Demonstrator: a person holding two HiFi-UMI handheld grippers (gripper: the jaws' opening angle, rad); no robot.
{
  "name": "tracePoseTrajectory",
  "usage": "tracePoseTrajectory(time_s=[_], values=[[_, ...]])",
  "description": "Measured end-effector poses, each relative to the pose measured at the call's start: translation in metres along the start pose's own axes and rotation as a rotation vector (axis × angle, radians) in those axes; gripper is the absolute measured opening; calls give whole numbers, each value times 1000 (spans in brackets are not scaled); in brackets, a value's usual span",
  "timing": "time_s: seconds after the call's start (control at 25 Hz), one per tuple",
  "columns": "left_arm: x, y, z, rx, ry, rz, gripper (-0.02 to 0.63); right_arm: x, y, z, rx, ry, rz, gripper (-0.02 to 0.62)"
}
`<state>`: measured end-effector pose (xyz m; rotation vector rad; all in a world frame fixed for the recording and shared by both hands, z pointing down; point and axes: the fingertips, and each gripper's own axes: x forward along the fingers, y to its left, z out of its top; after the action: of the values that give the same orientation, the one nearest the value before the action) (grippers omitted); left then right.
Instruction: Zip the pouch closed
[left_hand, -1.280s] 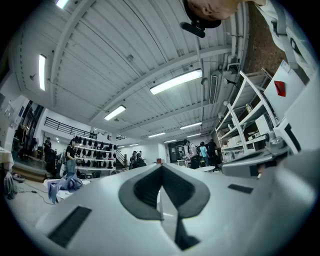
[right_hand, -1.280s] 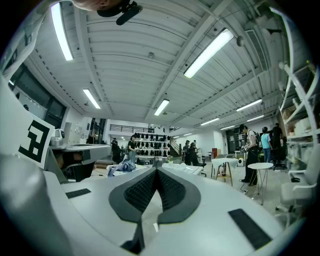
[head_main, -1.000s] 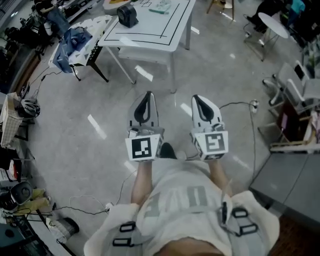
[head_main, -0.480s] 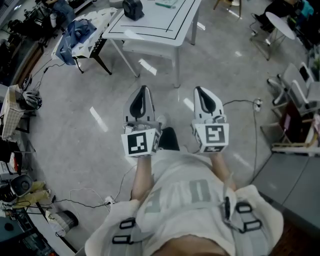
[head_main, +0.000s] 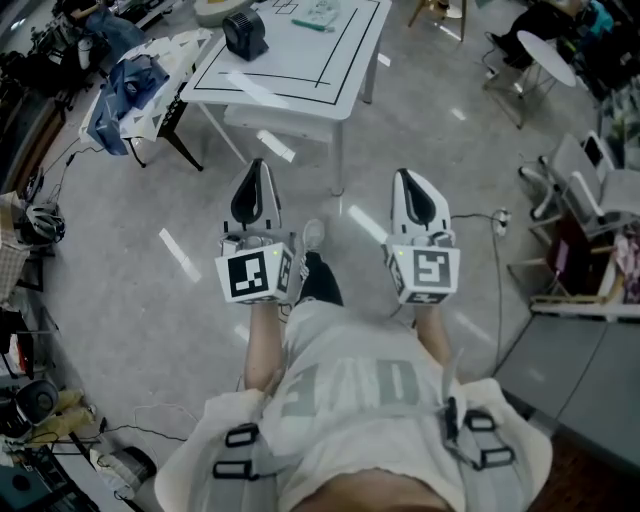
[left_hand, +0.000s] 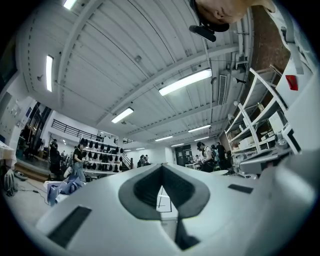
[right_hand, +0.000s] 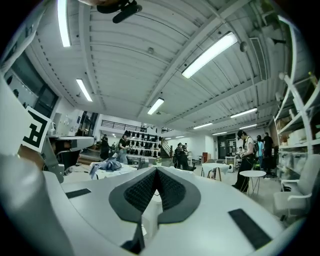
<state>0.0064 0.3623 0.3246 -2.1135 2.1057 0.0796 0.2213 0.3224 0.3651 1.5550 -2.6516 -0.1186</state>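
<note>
In the head view I hold both grippers out at waist height over the grey floor, pointing toward a white table (head_main: 300, 75) ahead. My left gripper (head_main: 254, 168) and right gripper (head_main: 408, 176) are both shut with nothing in them. A dark boxy thing (head_main: 243, 33) stands on the table's far left; I cannot tell whether it is the pouch. A small teal item (head_main: 320, 12) lies at the table's far edge. The left gripper view shows the closed jaws (left_hand: 161, 169) with the table beyond them. The right gripper view shows the same closed tip (right_hand: 156, 170).
A stand with blue cloth (head_main: 120, 90) is left of the table. A round white side table (head_main: 547, 47) and chairs are at the far right. A cable and plug strip (head_main: 500, 215) lie on the floor right of me, and a grey cabinet (head_main: 570, 370) is at the lower right.
The person has stepped on across the floor and both grippers moved along. The left gripper has drifted left and up in the picture. Both stay shut and empty.
</note>
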Motion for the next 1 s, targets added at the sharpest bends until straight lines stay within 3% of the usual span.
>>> tracePoseTrajectory(time_s=[0.32,0.6,0.76,1.0], values=[[125,41,-40,-47,69,-79,6,120,-4,-12,46,80,-17,8],[247,79,-38,-70,37,-169,6,244,3,3,78,86,9,8],[293,99,-49,-131,29,-184,6,303,8,-2,120,111,3,8],[341,129,-78,-100,86,-204,6,353,11,-11,146,118,7,8]])
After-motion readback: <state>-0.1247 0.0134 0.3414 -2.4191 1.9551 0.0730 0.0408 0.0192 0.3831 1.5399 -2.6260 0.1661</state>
